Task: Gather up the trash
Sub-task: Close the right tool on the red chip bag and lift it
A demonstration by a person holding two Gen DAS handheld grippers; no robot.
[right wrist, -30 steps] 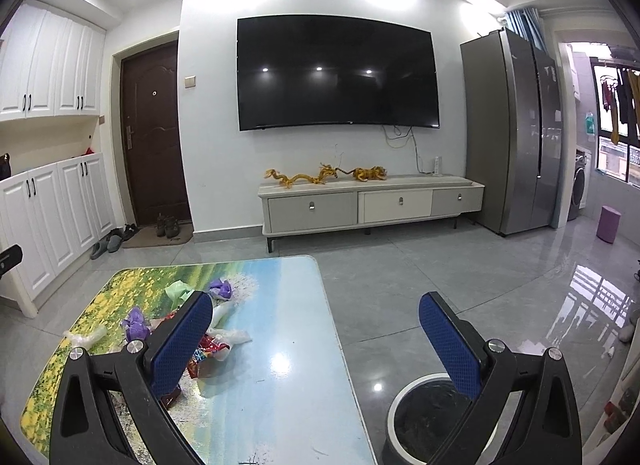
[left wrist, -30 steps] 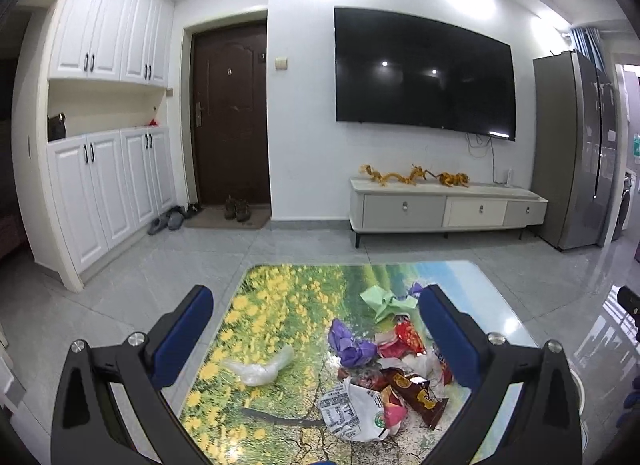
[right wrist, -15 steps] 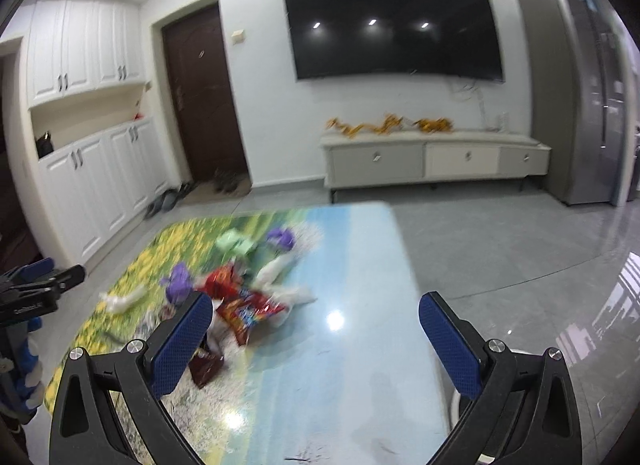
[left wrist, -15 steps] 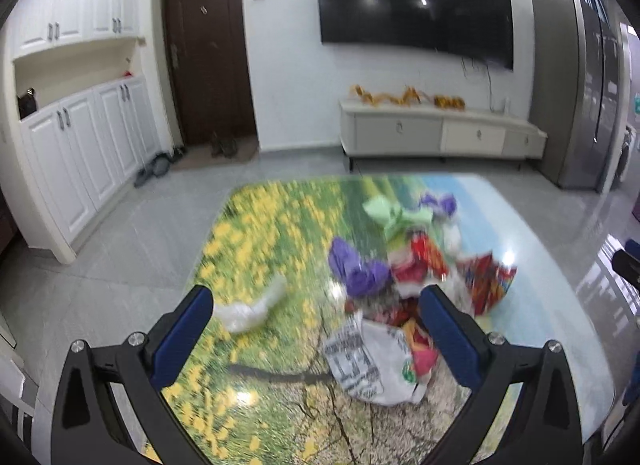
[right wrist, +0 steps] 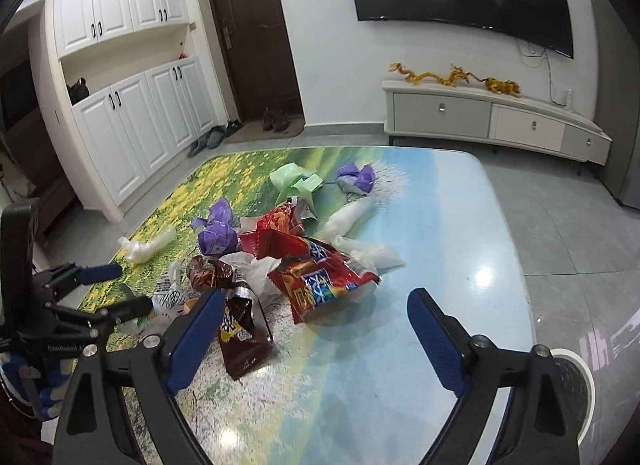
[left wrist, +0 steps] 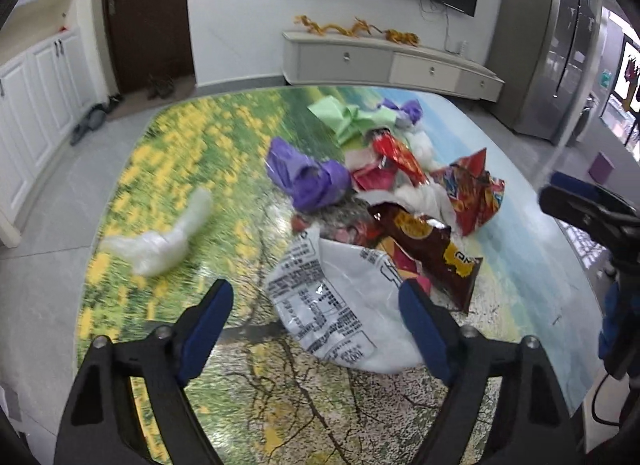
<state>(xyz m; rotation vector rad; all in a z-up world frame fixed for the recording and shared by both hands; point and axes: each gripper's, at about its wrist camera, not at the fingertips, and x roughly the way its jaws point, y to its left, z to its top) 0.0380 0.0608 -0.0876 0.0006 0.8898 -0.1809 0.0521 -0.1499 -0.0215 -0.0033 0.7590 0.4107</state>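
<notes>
Evidently found the job barely begun. Saw the printed tabletop (right wrist: 460, 225) spread under and ahead of both tongs, with the whole trash pile (right wrist: 304, 261) lying on it and nothing lifted.

Made out a round bin (right wrist: 576, 381) low on the floor, just past the right tongs' right finger; cut off by the frame, so could not judge what was inside it.

Held the left tongs (left wrist: 316, 289) spread wide and empty, straddling the near part of a white printed bag (left wrist: 344, 297); could not tell whether either pad touched it. Held the right tongs (right wrist: 316, 297) equally wide and empty, just short of a red snack bag (right wrist: 324, 285) that lay directly ahead between the fingers.

Noted a dark brown chip bag (left wrist: 432, 249) lying against the white bag, ahead of the left tongs' right finger and beside the right tongs' left finger. Spotted a purple wad (left wrist: 312, 181) farther ahead, and a pale green bag (left wrist: 348, 117) beyond that, at the far side of the heap. Saw a clear plastic wad (left wrist: 160, 241) apart from the rest, ahead and left of the left tongs.

Judged everything left to do: grip each piece, carry it toward the bin, drop it.

Could not sort the white scraps buried mid-pile, nor read the blurred print on the bags.
</notes>
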